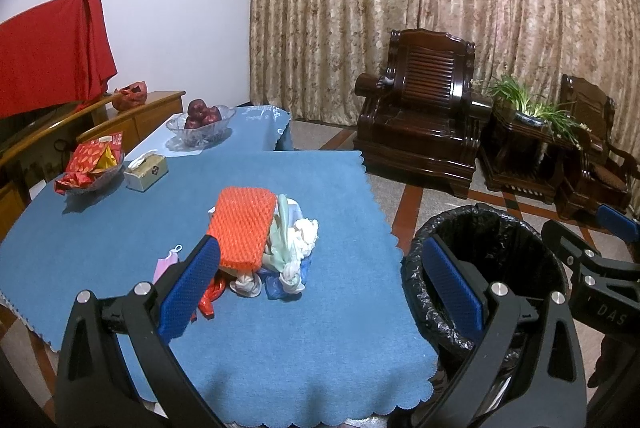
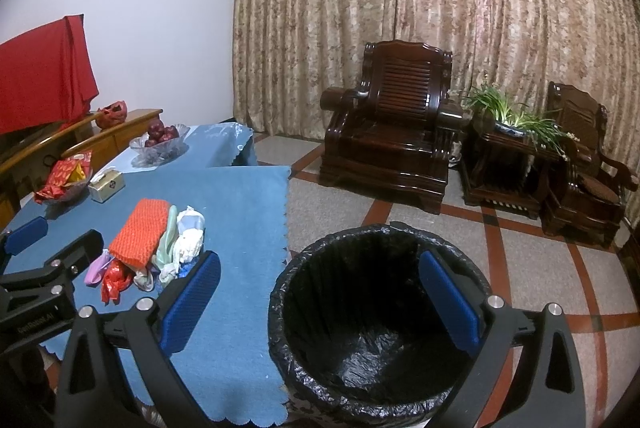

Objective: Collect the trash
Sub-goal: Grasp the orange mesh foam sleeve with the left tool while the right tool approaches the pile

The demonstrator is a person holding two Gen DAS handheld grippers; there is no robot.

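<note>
Over the table, both grippers, left [image 1: 320, 288] and right [image 2: 320, 296], hang wide open, empty; trash pile [image 1: 264, 248] at 11 o'clock, bin [image 2: 376, 312] alongside for easy dropping.

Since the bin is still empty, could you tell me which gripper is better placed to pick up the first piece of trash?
Left. The left gripper is open and faces the trash pile, whereas the right gripper hangs open above the bin.
</note>
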